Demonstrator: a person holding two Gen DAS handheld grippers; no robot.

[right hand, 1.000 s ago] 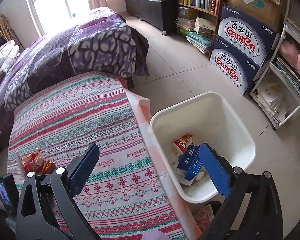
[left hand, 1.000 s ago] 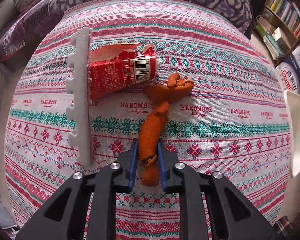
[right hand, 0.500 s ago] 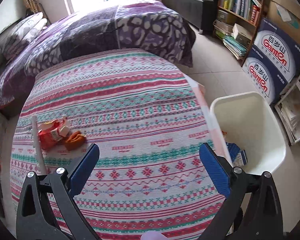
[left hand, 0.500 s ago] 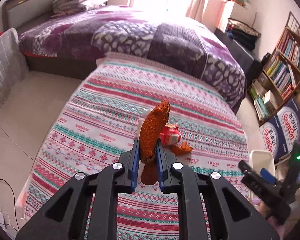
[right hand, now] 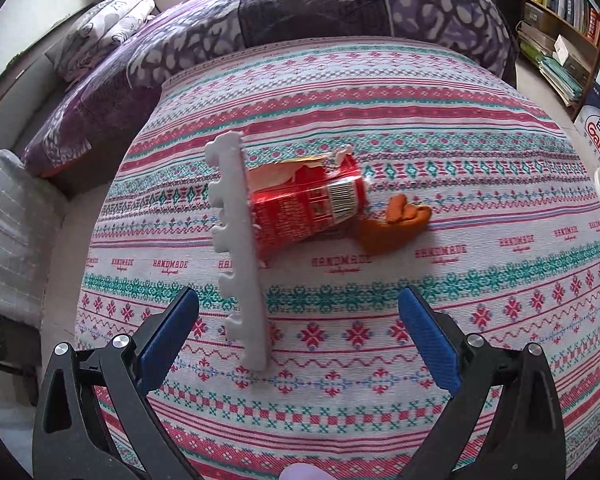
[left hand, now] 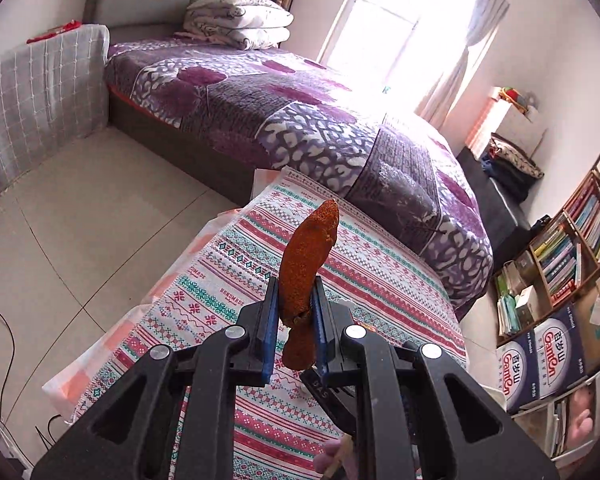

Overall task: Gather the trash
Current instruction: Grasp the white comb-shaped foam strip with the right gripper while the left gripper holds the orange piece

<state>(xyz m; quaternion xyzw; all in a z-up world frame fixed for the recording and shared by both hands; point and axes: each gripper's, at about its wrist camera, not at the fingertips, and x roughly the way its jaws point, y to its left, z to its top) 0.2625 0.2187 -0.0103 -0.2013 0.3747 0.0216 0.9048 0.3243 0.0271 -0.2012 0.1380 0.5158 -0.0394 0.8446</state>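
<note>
Orange peel [left hand: 306, 256] sits pinched upright in the left gripper [left hand: 294, 320] above the desk [left hand: 380, 276]; a slack pinch could drop it. Right gripper [right hand: 298, 332] gapes wide near the red cup [right hand: 308, 208].

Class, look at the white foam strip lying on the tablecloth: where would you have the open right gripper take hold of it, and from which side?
Grip the foam strip across its narrow width at the bare near half, coming from above with the right gripper open. It lies flat and long; its far part touches the red carton, so the near half is freer. One pad on the straight edge, the other on the notched edge, seems safest.
</note>
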